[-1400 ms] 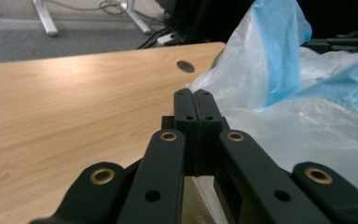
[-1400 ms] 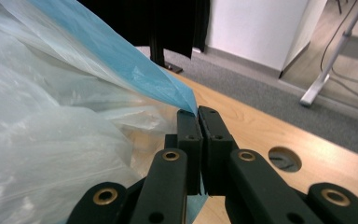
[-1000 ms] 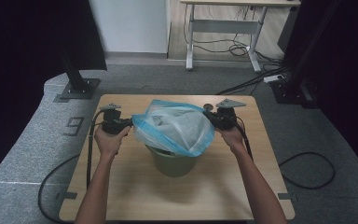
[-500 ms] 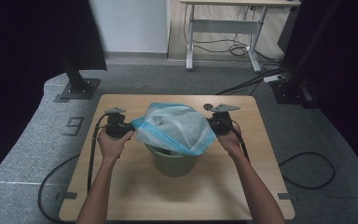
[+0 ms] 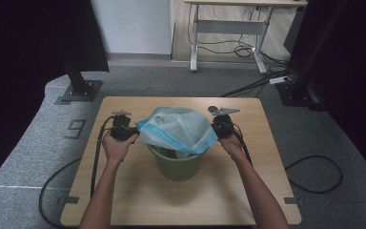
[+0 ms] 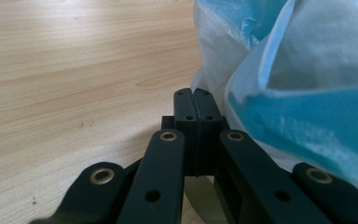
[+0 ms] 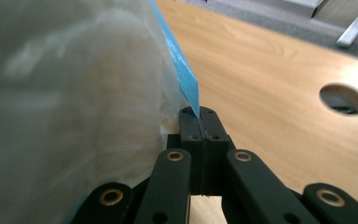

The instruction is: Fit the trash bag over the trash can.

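Both grippers are clamped on the bag (image 5: 178, 131) edges: left gripper (image 6: 196, 109) one side, right gripper (image 7: 200, 122) the other. Bag's stretched over the green bin (image 5: 178, 164) on the table (image 5: 138, 200).

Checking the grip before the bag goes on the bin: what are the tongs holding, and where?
Both tongs, left and right, are shut on the blue-and-white plastic bag, each pinching its blue edge on opposite sides.

Billowed blue-and-white plastic bag (image 5: 177, 131) over the green bin (image 5: 177, 164), mid-table.
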`<state>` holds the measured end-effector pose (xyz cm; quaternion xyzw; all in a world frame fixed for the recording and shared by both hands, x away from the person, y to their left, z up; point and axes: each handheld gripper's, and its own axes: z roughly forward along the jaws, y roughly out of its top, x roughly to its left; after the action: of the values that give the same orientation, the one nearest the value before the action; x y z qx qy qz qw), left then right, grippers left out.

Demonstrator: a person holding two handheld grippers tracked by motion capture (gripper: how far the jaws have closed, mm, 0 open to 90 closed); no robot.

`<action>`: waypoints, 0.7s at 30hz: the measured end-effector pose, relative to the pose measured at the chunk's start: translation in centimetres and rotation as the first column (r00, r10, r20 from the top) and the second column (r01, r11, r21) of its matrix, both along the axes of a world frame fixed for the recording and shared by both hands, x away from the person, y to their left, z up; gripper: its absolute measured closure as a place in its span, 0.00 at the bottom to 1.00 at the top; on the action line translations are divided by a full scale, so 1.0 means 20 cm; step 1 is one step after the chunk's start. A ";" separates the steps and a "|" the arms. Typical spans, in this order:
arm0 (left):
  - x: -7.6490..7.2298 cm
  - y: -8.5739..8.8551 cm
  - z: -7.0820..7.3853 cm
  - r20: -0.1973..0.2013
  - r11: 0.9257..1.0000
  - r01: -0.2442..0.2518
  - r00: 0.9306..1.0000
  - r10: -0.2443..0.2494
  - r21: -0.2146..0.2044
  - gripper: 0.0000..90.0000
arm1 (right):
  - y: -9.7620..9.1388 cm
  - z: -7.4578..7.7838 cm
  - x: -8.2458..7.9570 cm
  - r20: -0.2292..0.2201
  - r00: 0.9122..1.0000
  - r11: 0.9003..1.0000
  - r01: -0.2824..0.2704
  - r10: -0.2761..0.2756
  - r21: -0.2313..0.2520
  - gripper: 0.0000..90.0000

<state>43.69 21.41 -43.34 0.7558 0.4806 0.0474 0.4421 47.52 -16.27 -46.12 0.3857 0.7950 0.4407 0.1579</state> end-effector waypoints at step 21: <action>-0.08 0.00 0.03 0.019 1.000 0.030 0.999 -0.030 0.001 0.99 | -0.40 0.18 -0.33 0.169 0.965 0.970 0.174 -0.203 0.172 0.55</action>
<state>42.03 21.42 -42.76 0.7626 0.4650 0.0482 0.4471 40.87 -24.23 -42.56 0.4283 0.6996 0.5183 0.2418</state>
